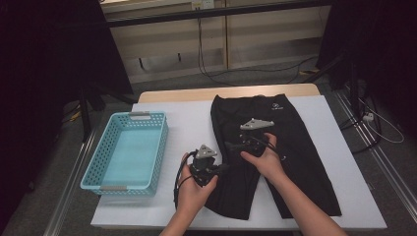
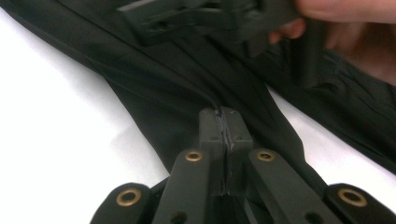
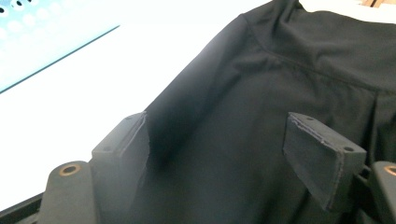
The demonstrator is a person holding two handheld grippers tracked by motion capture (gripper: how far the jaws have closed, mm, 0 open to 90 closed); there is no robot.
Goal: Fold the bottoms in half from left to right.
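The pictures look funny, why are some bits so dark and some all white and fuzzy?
High view: room edges are dim, only the table is lit. Left gripper view: the white cloth glares, and the other gripper and hand up top are blurred. Right gripper view: the basket is washed out and the black trousers lose detail.

Markings on the garment.
A small white logo (image 1: pixel 276 106) stood near the waistband of the black trousers (image 1: pixel 295 142); its characters were too small to read.
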